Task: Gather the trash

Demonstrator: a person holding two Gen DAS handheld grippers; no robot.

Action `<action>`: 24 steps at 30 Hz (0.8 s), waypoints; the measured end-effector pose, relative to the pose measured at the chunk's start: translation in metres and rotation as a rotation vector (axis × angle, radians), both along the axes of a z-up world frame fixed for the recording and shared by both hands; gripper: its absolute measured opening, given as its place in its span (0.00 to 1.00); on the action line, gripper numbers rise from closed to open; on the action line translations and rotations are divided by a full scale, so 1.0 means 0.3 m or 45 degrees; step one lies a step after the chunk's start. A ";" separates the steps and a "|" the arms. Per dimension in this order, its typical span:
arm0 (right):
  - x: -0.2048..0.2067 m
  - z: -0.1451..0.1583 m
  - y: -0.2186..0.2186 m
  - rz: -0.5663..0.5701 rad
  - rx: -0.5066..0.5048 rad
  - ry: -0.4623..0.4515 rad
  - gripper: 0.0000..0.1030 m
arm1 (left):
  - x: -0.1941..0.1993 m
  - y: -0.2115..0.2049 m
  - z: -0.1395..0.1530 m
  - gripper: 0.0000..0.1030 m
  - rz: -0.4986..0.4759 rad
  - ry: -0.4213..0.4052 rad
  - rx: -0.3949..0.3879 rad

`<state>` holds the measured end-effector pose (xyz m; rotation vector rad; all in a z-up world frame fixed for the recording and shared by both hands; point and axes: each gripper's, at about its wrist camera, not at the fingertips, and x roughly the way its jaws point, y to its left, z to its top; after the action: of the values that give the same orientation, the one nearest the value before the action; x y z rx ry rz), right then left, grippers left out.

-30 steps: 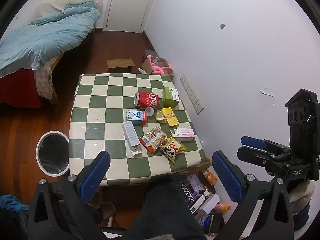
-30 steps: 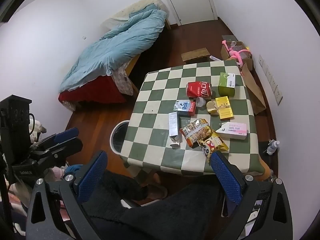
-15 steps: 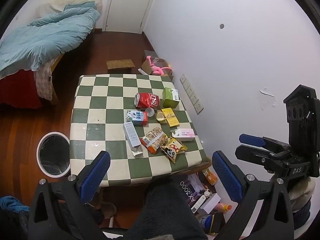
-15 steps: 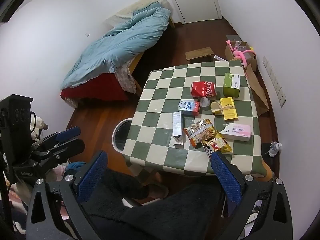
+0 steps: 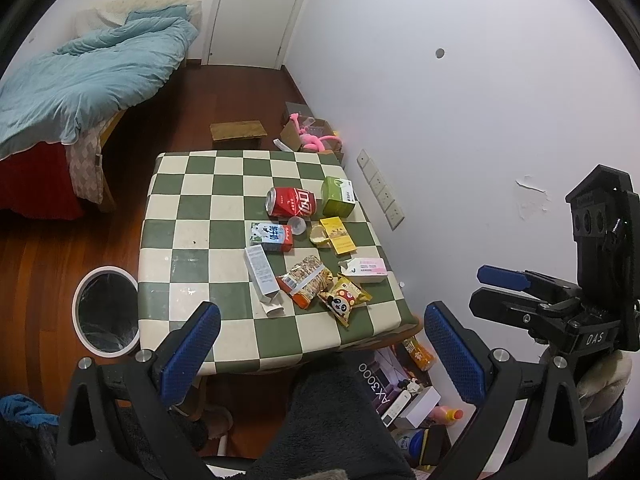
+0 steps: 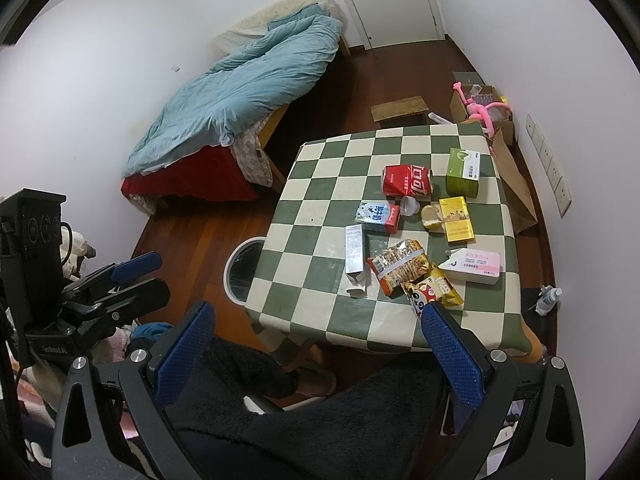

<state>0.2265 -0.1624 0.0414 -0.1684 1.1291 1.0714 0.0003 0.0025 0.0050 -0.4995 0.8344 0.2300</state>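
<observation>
Trash lies on a green-and-white checkered table (image 5: 188,216) (image 6: 320,184): a red can (image 5: 291,201) (image 6: 407,180), a green box (image 5: 338,196) (image 6: 463,173), a milk carton (image 5: 271,236) (image 6: 377,216), a yellow box (image 5: 338,236) (image 6: 456,219), a white box (image 5: 261,269) (image 6: 354,253), snack bags (image 5: 308,280) (image 6: 400,265), a panda bag (image 5: 343,296) and a pink-white carton (image 5: 367,269) (image 6: 476,265). A white-rimmed bin (image 5: 105,311) (image 6: 242,270) stands on the floor left of the table. My left gripper (image 5: 320,352) and right gripper (image 6: 316,348) are open and empty, high above the table's near edge.
A bed with a blue duvet (image 5: 88,76) (image 6: 248,96) stands at the far left. A small wooden stool (image 5: 238,129) and a box with a pink toy (image 5: 316,136) sit beyond the table. Boxes and bottles (image 5: 400,396) lie under the near right corner. The white wall (image 5: 460,140) runs along the right.
Both grippers have shifted slightly; the table looks a little nearer in the right wrist view. Nothing was grasped or moved on the table.
</observation>
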 end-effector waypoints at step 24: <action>0.012 0.025 -0.010 0.007 0.006 -0.001 1.00 | 0.004 -0.025 0.009 1.00 -0.012 -0.012 0.004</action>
<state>0.2300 -0.1654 0.0490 -0.1681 1.1262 1.0790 0.0016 -0.0050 0.0078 -0.4932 0.8273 0.2202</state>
